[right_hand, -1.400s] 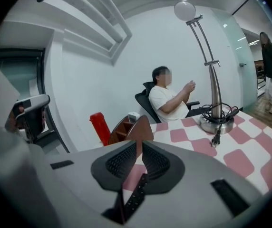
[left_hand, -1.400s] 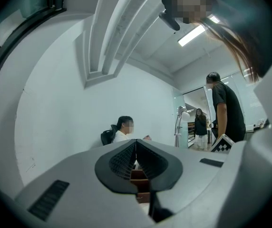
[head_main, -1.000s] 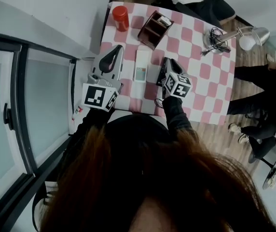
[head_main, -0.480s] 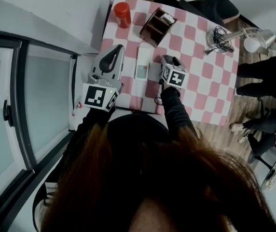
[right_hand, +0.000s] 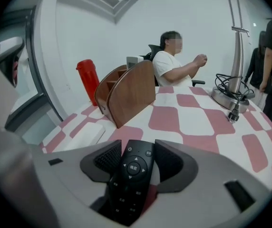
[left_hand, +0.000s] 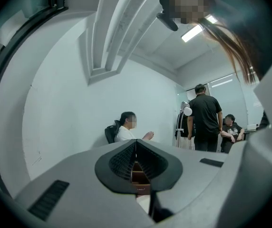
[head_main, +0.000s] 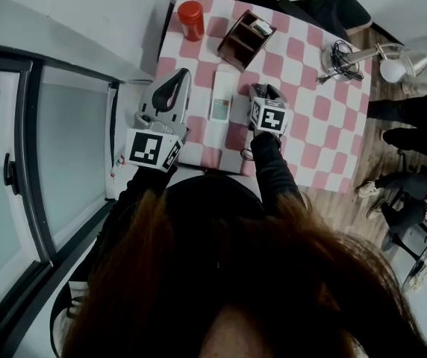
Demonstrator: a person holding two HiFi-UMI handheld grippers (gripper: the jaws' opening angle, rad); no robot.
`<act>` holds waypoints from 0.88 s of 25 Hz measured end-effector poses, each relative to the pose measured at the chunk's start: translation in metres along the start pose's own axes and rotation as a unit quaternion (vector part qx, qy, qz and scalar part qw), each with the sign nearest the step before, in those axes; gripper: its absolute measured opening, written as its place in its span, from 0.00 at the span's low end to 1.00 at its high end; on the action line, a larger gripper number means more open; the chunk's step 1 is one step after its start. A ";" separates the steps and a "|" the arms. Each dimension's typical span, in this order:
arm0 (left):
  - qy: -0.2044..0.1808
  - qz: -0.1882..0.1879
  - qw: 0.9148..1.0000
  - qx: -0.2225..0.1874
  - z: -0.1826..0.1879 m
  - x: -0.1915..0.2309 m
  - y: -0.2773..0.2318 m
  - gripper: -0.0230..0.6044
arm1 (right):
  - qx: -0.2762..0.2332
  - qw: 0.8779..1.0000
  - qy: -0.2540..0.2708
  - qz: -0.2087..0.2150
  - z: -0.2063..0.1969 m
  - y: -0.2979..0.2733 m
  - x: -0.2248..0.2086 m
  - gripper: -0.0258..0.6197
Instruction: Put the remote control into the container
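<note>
as the jaws of the right gripper (right_hand: pixel 135 152) have just been opening, they stand wide around the remote (right_hand: pixel 132 177), which lies on the table (right_hand: pixel 193 122) short of the container (right_hand: pixel 126 95); the pads seem not to press it. this is the grasp step: next close, lift, carry forward. the left gripper (left_hand: pixel 136 146) is closed and empty.

two grippers, left gripper (head_main: pixel 178 79) and right gripper (head_main: pixel 263 90); two remotes, one black remote control (right_hand: pixel 133 175) and one white remote (head_main: pixel 219 104); one wooden container (head_main: pixel 245 39) at twelve o'clock on the one checked table (head_main: pixel 325 125); one red canister (head_main: pixel 192 19) at eleven; one desk lamp (head_main: pixel 391 67) at two
</note>
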State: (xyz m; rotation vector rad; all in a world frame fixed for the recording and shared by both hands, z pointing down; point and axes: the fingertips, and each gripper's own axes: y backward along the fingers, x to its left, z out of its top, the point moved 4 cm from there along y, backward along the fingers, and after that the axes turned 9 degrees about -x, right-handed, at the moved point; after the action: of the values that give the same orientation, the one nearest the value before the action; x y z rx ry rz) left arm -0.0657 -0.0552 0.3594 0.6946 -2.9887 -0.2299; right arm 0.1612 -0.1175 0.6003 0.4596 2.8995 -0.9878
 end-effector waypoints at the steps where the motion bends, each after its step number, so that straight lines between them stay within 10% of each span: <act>1: 0.001 -0.001 1.000 -0.001 0.000 0.000 -0.001 0.05 | -0.007 1.000 -0.012 0.008 0.002 0.002 0.000 0.39; 22: 0.010 0.011 1.000 -0.015 0.000 0.011 -0.006 0.05 | -0.189 0.979 -0.047 0.055 0.101 0.059 0.002 0.36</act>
State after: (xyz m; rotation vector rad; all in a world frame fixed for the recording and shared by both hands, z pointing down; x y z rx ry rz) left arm -0.0728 -0.0649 0.3583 0.6567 -2.9660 -0.2645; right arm 0.1714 -0.1335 0.4851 0.5228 2.8415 -0.4142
